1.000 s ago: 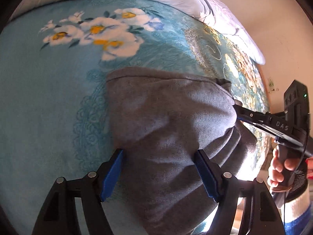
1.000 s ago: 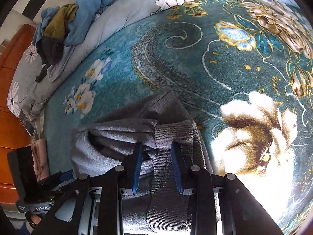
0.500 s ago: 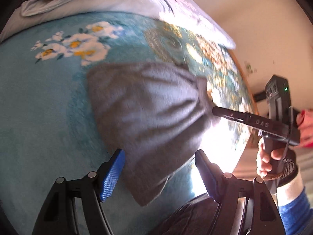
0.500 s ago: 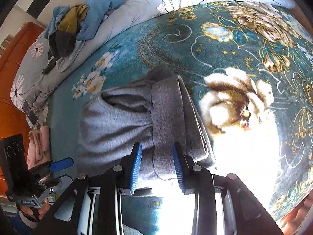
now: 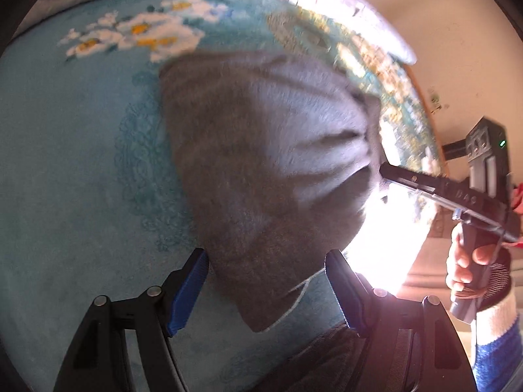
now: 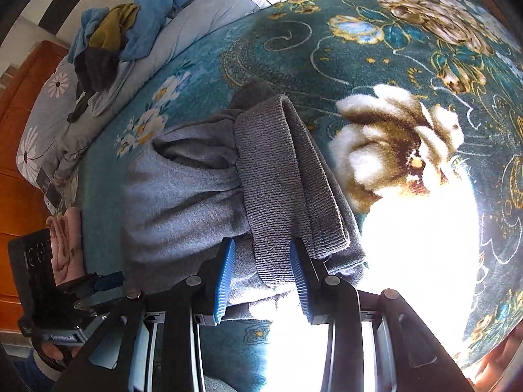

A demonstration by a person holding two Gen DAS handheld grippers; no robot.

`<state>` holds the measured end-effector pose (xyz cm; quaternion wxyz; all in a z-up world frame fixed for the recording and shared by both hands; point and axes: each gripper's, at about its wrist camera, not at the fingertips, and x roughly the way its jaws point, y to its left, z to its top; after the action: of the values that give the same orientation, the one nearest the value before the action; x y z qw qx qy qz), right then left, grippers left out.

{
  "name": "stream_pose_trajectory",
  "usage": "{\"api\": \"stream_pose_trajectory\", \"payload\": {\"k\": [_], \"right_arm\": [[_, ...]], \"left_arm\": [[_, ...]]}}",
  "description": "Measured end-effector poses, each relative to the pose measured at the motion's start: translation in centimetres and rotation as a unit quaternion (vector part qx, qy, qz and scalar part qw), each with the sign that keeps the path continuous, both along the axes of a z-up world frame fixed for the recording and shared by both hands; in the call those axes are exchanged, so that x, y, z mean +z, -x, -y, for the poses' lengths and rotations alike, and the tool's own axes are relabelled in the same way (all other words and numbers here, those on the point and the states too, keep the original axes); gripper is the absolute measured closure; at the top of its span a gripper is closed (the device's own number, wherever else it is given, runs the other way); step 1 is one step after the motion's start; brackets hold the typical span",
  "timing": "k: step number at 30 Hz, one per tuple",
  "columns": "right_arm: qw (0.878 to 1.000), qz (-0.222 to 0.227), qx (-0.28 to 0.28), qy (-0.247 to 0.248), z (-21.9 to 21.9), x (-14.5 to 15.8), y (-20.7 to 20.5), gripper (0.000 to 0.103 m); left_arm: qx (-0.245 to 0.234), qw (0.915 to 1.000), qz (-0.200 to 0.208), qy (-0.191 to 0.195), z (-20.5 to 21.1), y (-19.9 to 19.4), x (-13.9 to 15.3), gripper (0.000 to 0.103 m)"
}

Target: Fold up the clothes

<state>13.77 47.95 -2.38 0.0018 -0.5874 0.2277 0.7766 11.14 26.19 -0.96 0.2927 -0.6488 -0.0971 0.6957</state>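
A grey sweatshirt [image 5: 261,170] lies folded on the teal floral blanket [image 5: 81,179]. In the right wrist view its ribbed hem [image 6: 281,176] lies folded over the body [image 6: 183,196]. My left gripper [image 5: 266,287] is open, its blue pads on either side of the garment's near corner, not gripping it. My right gripper [image 6: 261,277] is partly open, with the ribbed hem lying between its pads. The right gripper also shows in the left wrist view [image 5: 385,171], its tip at the garment's right edge.
A pile of blue, olive and dark clothes [image 6: 111,42] sits on the pale floral quilt [image 6: 228,3] at the back left. A folded pink cloth [image 6: 65,241] lies at the left. A wooden headboard [image 6: 16,130] is at the left. Sun glare [image 6: 418,245] washes out the bed's near right.
My right gripper has opened slightly and let the ribbed hem settle on the bed. The left gripper has drawn back to the garment's near corner and stayed open.
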Motion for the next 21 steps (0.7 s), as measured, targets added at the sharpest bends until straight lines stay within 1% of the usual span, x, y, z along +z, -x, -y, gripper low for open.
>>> {"api": "stream_pose_trajectory", "payload": {"k": [1, 2, 3, 4, 7, 9, 13, 15, 17, 19, 21], "right_arm": [[1.0, -0.008, 0.001, -0.001, -0.3, 0.4, -0.2, 0.066], [1.0, -0.015, 0.0, -0.002, -0.7, 0.8, -0.3, 0.065], [1.0, -0.02, -0.006, -0.001, -1.2, 0.8, -0.4, 0.058], [1.0, -0.025, -0.012, 0.0, -1.8, 0.9, -0.4, 0.047], [0.999, -0.036, -0.026, 0.013, -3.3, 0.5, -0.3, 0.029], [0.999, -0.036, -0.028, 0.026, -4.3, -0.2, 0.0, 0.027], [0.998, -0.015, -0.019, 0.055, -5.4, -2.5, 1.2, 0.027], [0.997, -0.008, -0.017, 0.074, -5.9, -3.8, 1.7, 0.027], [0.996, -0.009, -0.021, 0.091, -6.5, -4.6, 2.0, 0.027], [0.993, -0.018, -0.027, 0.115, -7.0, -5.1, 2.2, 0.019], [0.99, -0.028, -0.029, 0.132, -7.3, -5.4, 2.6, 0.016]], "left_arm": [[0.008, 1.0, -0.005, -0.002, 0.4, 0.2, 0.2, 0.026], [0.016, 0.9998, -0.01, -0.005, 0.8, 0.4, 0.4, 0.023], [0.027, 0.9995, -0.012, -0.007, 1.2, 0.7, 0.4, 0.019], [0.044, 0.999, -0.008, -0.008, 1.7, 1.0, 0.0, 0.017], [0.082, 0.9963, 0.021, -0.015, 2.7, 1.4, -1.7, 0.012], [0.1, 0.9939, 0.039, -0.024, 3.1, 1.7, -2.8, 0.005], [0.107, 0.9916, 0.058, -0.044, 2.8, 2.2, -4.3, 0.003], [0.104, 0.9918, 0.06, -0.045, 2.3, 2.5, -4.5, 0.002], [0.105, 0.9916, 0.06, -0.045, 1.9, 2.8, -4.8, 0.0], [0.11, 0.991, 0.06, -0.048, 1.8, 3.1, -4.8, 0.0], [0.115, 0.9901, 0.06, -0.053, 1.7, 3.4, -4.8, 0.0]]}}
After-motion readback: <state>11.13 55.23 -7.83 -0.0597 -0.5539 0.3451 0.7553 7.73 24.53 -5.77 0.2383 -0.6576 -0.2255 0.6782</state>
